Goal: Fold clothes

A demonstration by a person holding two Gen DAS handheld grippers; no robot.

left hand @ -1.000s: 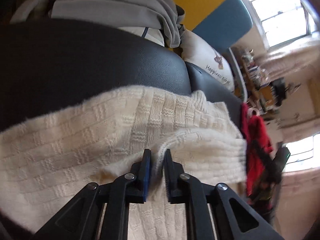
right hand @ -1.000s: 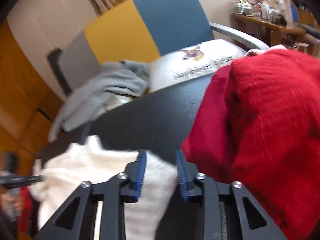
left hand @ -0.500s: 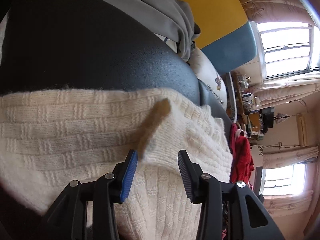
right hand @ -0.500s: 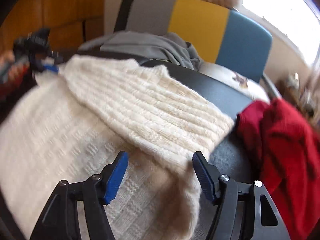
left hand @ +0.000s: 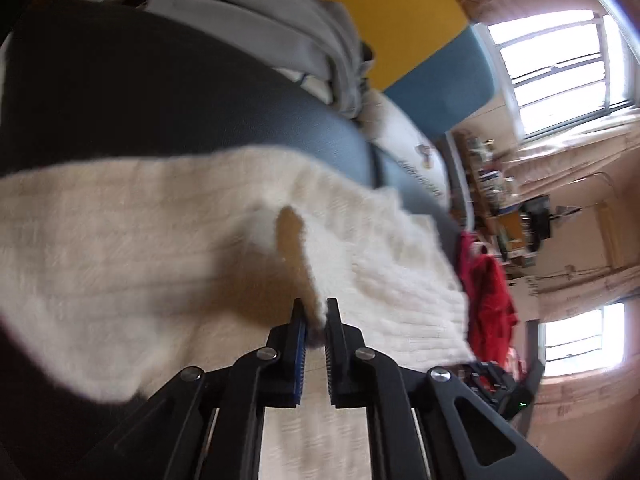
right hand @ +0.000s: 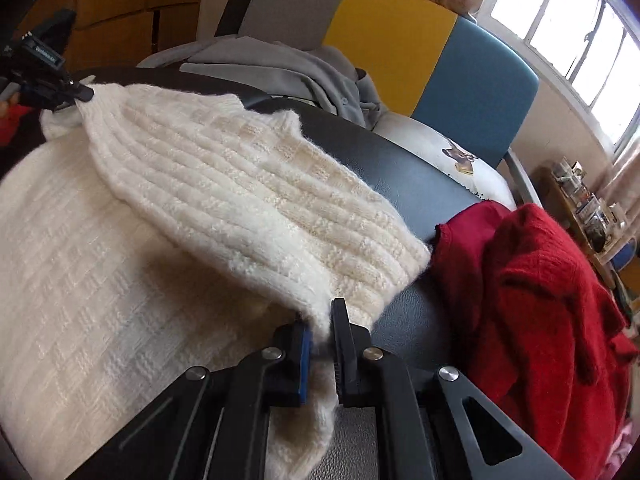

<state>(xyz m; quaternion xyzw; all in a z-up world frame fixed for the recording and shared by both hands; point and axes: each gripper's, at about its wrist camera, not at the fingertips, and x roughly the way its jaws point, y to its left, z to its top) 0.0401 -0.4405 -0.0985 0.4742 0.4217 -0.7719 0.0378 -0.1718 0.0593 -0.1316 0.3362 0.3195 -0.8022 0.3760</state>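
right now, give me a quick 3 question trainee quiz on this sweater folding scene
1. True or false: the left gripper is shut on the cream sweater.
2. Which garment lies just right of the cream sweater in the right wrist view? A) grey garment B) red sweater C) blue towel
3. Fill in: the right gripper pinches the cream sweater at the ____ of its folded-over part.

Key:
1. True; knit sits between its nearly closed fingers.
2. B, the red sweater; the grey garment lies farther back by the chair.
3. Edge.
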